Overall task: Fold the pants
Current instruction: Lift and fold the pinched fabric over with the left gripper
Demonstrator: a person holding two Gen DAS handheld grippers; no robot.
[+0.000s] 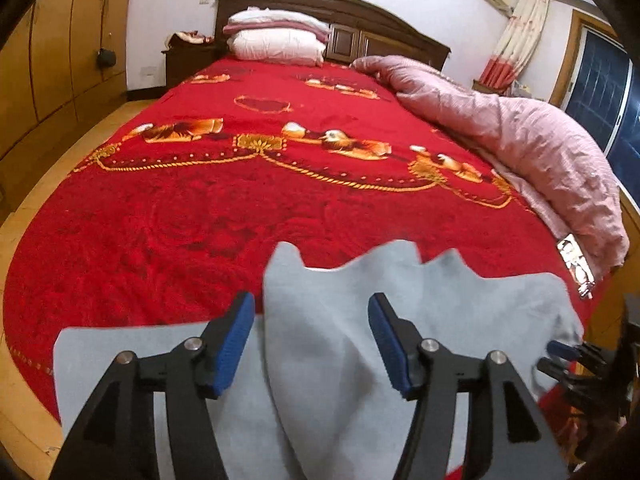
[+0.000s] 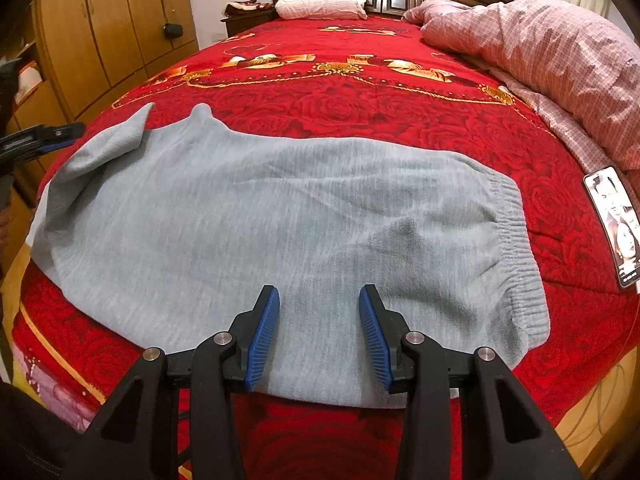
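Grey fleece pants lie across the foot of the red bed, ribbed waistband at the right, leg ends bunched and curled up at the left. My right gripper hovers open over the near edge of the pants, with nothing between its blue pads. In the left wrist view, the pants rise in soft peaks, and my left gripper is open just above a fold, holding nothing. The right gripper's tip shows at the pants' far right edge. The left gripper appears beside the leg ends.
A red patterned blanket covers the bed. A pink checked quilt is heaped along the right side, with a phone lying below it. Pillows sit at the headboard. A wooden wardrobe stands at the left.
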